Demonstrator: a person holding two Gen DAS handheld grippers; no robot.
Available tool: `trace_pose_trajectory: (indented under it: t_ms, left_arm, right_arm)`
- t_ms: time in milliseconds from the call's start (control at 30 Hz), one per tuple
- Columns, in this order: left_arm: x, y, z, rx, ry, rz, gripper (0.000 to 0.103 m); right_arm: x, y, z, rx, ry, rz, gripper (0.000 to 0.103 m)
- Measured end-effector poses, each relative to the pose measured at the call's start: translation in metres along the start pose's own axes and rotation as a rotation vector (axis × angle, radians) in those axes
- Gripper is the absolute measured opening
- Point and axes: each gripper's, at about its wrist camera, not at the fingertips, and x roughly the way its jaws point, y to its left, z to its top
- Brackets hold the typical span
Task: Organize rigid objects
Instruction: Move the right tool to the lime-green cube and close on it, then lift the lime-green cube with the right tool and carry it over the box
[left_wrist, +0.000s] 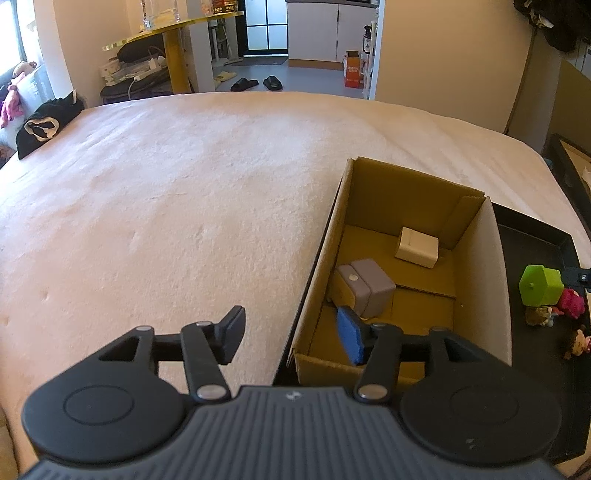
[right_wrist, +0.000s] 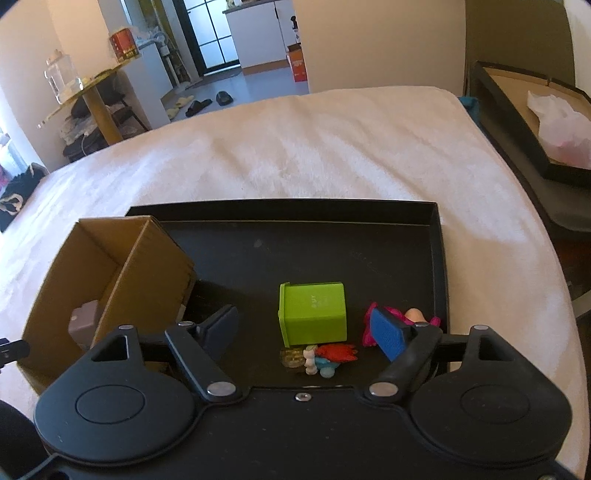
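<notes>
- left gripper (left_wrist: 293, 334) stood spread and empty over the near end of the cardboard box (left_wrist: 476, 236).
- right gripper (right_wrist: 306, 332) hung wide apart, gripping nothing, around the green box (right_wrist: 314, 314); faint lettering on it, unreadable.
- grey block (left_wrist: 365, 286) and cream block (left_wrist: 417, 246) lay inside the carton.
- little dolls (right_wrist: 321, 358) sat on the black tray (right_wrist: 295, 240).

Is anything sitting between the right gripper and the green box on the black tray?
Nothing visible blocks it. The right gripper is open, its fingers on either side of the green plastic box with clear gaps. Small toy figures lie against the box's near side on the black tray, just below the approach line.
</notes>
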Motion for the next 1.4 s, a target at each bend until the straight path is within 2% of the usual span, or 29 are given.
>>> trace_pose_trajectory:
  t_ms: [267,467,567,667,767,800,933,1400]
  left_arm:
    - [0.004,0.001,0.000,0.002,0.002,0.003,0.056]
    - [0.010,0.002,0.002,-0.012,0.017,0.012,0.056]
    - [0.016,0.001,0.007,-0.012,0.062,0.017,0.056]
    - [0.018,-0.003,0.011,0.025,0.071,0.013,0.056]
    - [0.017,-0.002,0.015,0.032,0.075,0.008,0.056]
    - [0.017,-0.003,0.016,0.042,0.069,0.017,0.056]
    - [0.019,-0.003,0.019,0.061,0.082,0.024,0.056]
    - [0.022,-0.002,0.031,0.143,0.089,0.006,0.056]
  right_arm:
    - [0.031,0.008,-0.003,-0.035,0.044,-0.038,0.078]
    - [0.040,0.010,-0.005,-0.053,0.058,-0.058,0.077]
    - [0.043,0.009,-0.006,-0.056,0.061,-0.069,0.077]
    - [0.049,0.012,-0.003,-0.067,0.059,-0.088,0.076]
    - [0.053,0.011,-0.001,-0.060,0.064,-0.089,0.068]
    - [0.054,0.010,-0.001,-0.062,0.069,-0.087,0.056]
    - [0.049,0.015,-0.002,-0.103,0.054,-0.110,0.054]
    - [-0.001,0.036,0.020,-0.122,-0.063,-0.041,0.054]
